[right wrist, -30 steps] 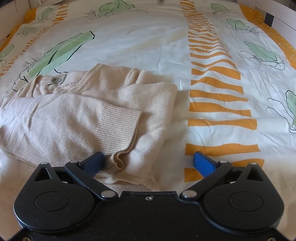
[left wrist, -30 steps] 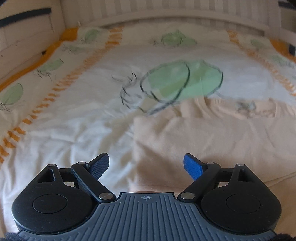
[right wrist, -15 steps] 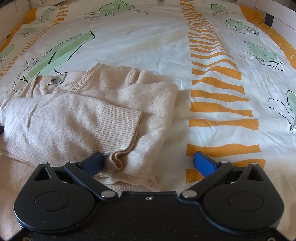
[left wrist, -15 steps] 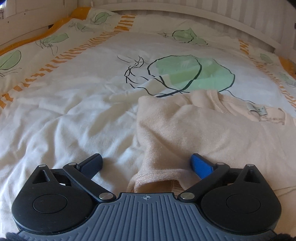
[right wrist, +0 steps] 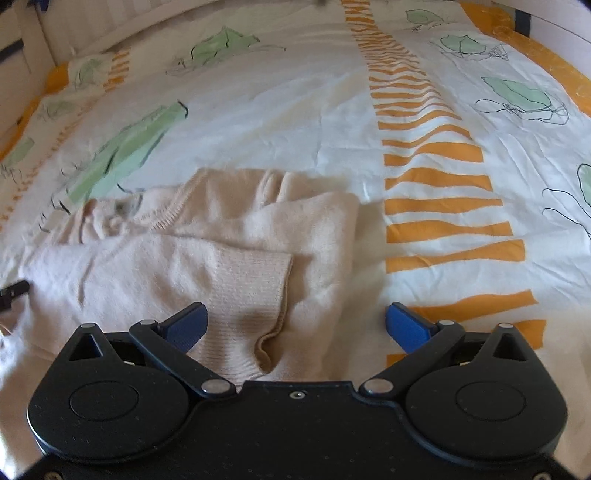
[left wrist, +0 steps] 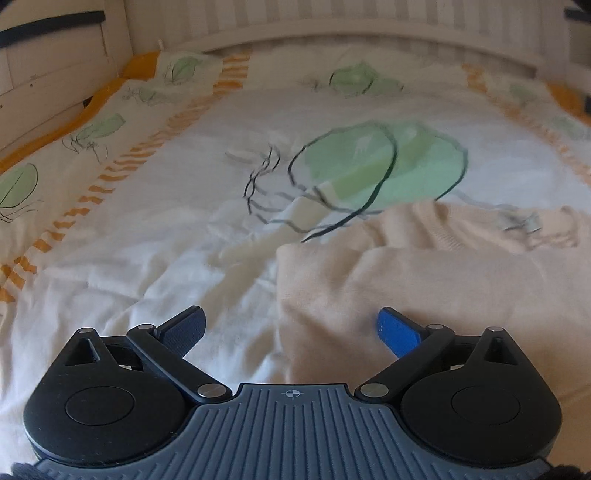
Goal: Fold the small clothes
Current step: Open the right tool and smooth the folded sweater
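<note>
Sweater (right wrist: 207, 258), beige and knitted, lies on the bed's bedspread (right wrist: 295, 122), a white cover printed with green leaves and orange stripes. One sleeve is folded across the body, and its ribbed cuff (right wrist: 255, 295) lies on top, close in front of my right gripper (right wrist: 295, 325). My right jaws stand wide apart with nothing clamped: the cuff and part of the body lie in the gap between them, the left pad sits over the knit, and the right pad sits over the bedspread just beside the sweater's edge. Whether the pads touch the fabric I cannot tell.

In my left wrist view, the sweater (left wrist: 424, 288) fills the lower right, and its neckline with a small label lies farther off to the right, blurred. My left gripper (left wrist: 291, 328) has just been opening its jaws and they now stand wide apart, gripping nothing. The sweater's left edge runs through the gap: the left pad is over bare bedspread (left wrist: 147, 258) and the right pad is over the knit. A pale headboard (left wrist: 332, 22) stands beyond the far end of the bed.
</note>
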